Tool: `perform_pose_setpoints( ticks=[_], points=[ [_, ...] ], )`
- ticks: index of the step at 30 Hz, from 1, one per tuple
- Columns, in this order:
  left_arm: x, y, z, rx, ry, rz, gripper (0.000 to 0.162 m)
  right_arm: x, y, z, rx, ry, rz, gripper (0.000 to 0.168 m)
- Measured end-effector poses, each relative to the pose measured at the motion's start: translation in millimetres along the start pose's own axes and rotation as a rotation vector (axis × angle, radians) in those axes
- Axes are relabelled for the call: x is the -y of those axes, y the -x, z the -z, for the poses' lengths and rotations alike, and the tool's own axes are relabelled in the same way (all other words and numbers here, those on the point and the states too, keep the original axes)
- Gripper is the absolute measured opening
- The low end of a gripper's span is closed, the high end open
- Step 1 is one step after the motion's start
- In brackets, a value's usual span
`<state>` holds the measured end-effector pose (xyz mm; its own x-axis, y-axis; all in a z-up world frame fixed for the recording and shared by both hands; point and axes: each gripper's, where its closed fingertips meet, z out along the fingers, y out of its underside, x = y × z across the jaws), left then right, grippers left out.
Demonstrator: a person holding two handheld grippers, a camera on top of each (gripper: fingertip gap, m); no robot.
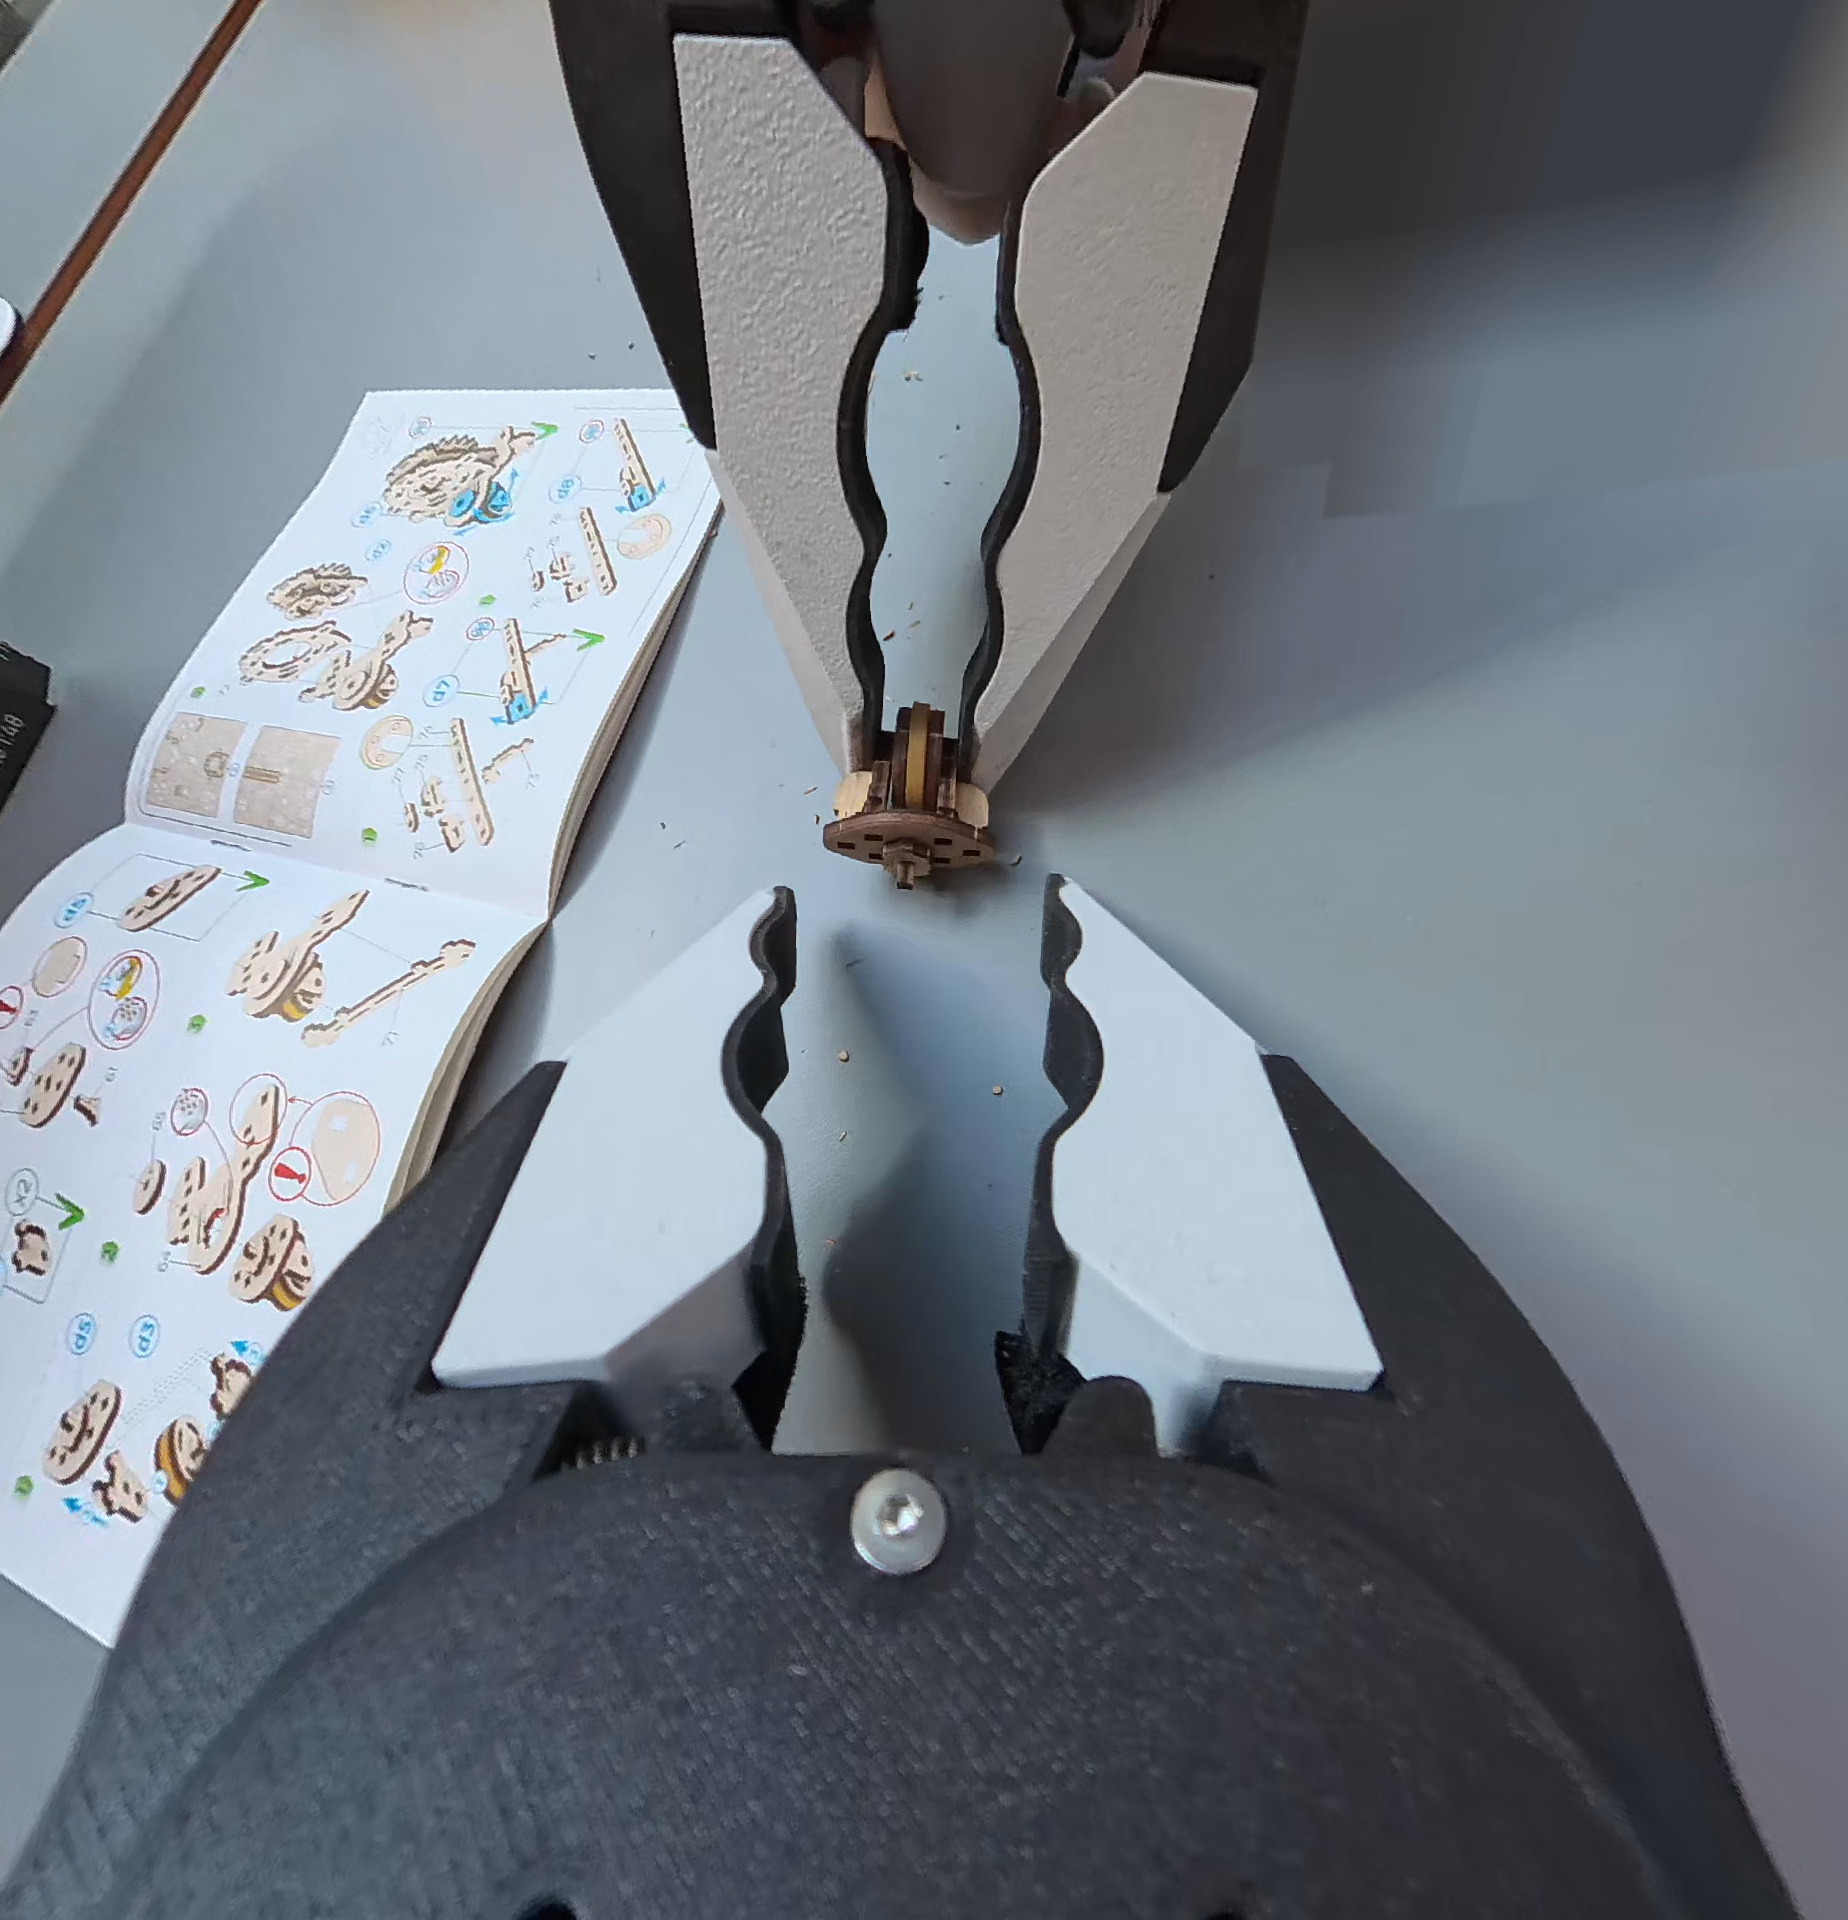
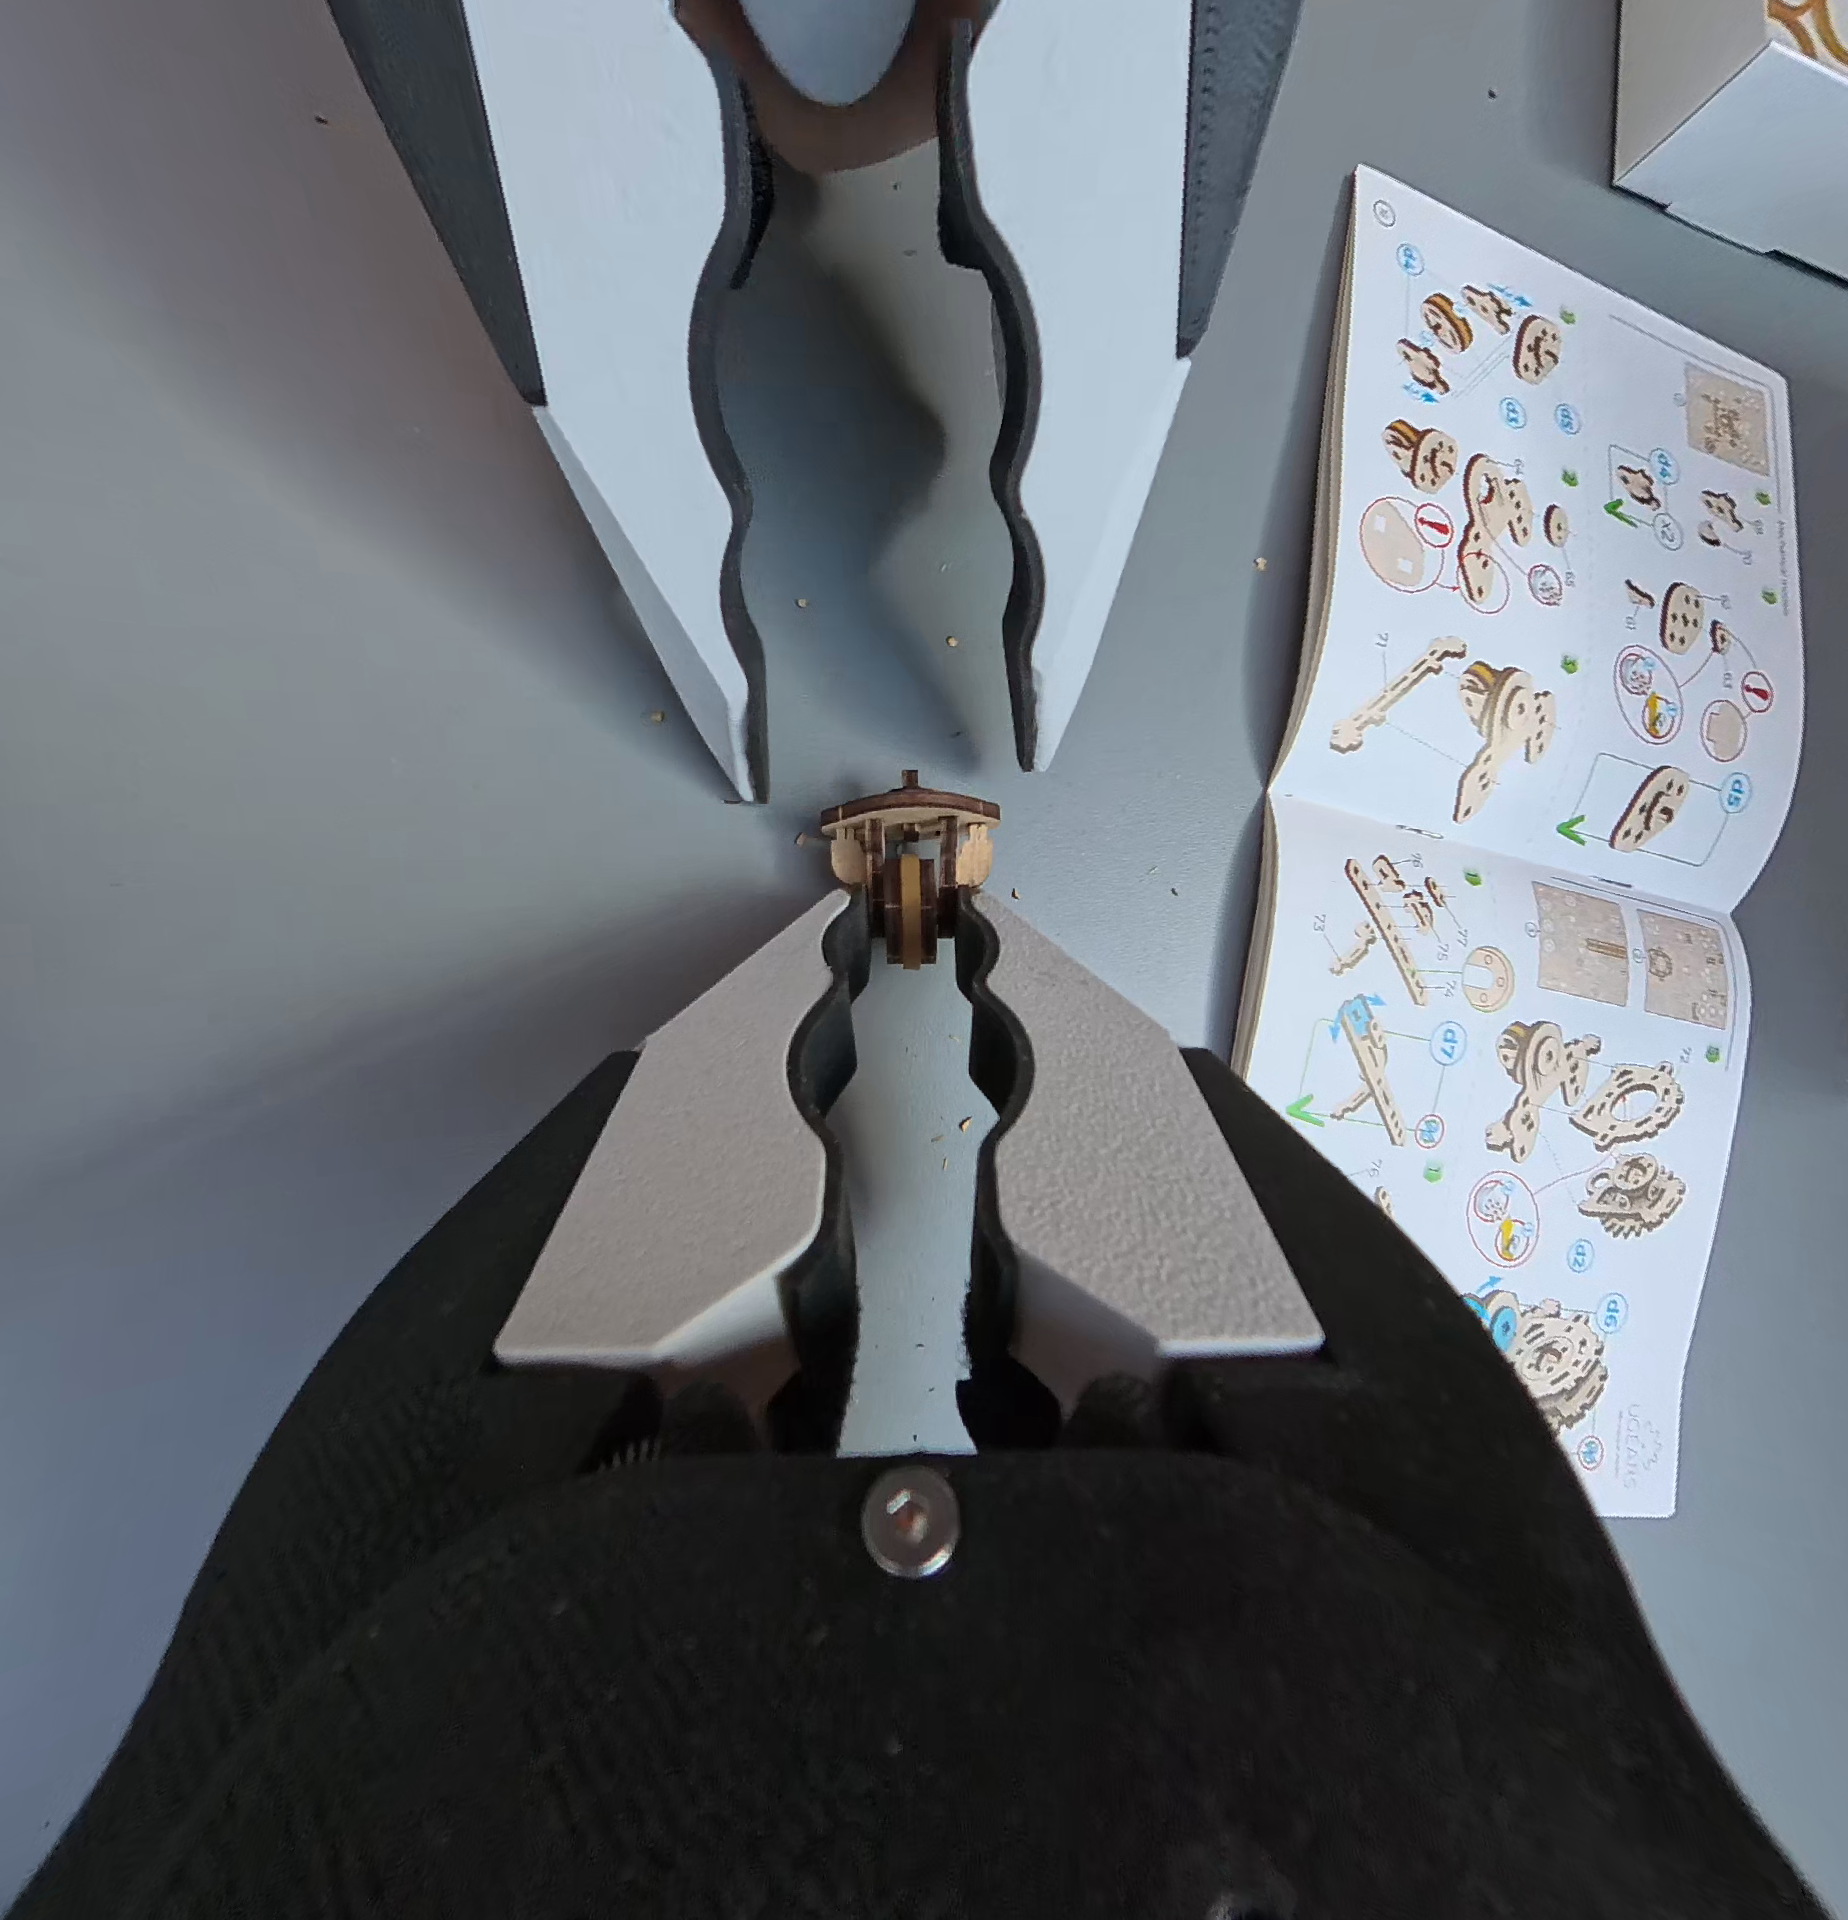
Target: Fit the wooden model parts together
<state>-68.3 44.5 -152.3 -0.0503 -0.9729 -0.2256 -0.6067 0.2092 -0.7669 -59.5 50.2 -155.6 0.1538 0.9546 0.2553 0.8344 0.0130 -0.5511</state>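
Note:
A small wooden model assembly with a dark slotted disc, a centre peg and a yellowish wheel is held over the grey table. My right gripper is shut on it by the wheel end; the assembly sticks out past its fingertips. In the left wrist view the right gripper comes in from the top, facing mine. My left gripper is open and empty, its fingertips just short of the disc. In the right wrist view the left gripper shows at the top, open, tips close to the disc.
An open instruction booklet lies on the table left of my left gripper, and right of my right gripper in the right wrist view. A white box sits at the far right corner. Small wood crumbs dot the grey table.

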Motion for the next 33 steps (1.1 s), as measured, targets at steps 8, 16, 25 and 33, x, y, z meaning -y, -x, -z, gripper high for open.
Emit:
perform_pose_setpoints(
  ticks=[8, 16, 25, 33],
  points=[
    [8.8, 0.7, -5.3, 0.018, -0.031, -0.071, 0.048, -0.4, 0.6, 0.6, -0.015, 0.015, 0.013, 0.015],
    [10.8, -0.1, -8.9, 0.002, -0.035, -0.105, 0.035, 1.0, 1.8, 0.4, -0.029, 0.017, 0.047, 0.015],
    [11.6, 1.1, -8.8, 0.022, -0.044, -0.131, 0.032, 0.8, 0.4, 0.3, -0.012, -0.005, 0.027, 0.017],
    [12.2, 2.3, -7.9, 0.042, -0.053, -0.152, 0.032, 0.8, -0.3, 0.3, -0.001, -0.023, 0.018, 0.018]
  ],
)
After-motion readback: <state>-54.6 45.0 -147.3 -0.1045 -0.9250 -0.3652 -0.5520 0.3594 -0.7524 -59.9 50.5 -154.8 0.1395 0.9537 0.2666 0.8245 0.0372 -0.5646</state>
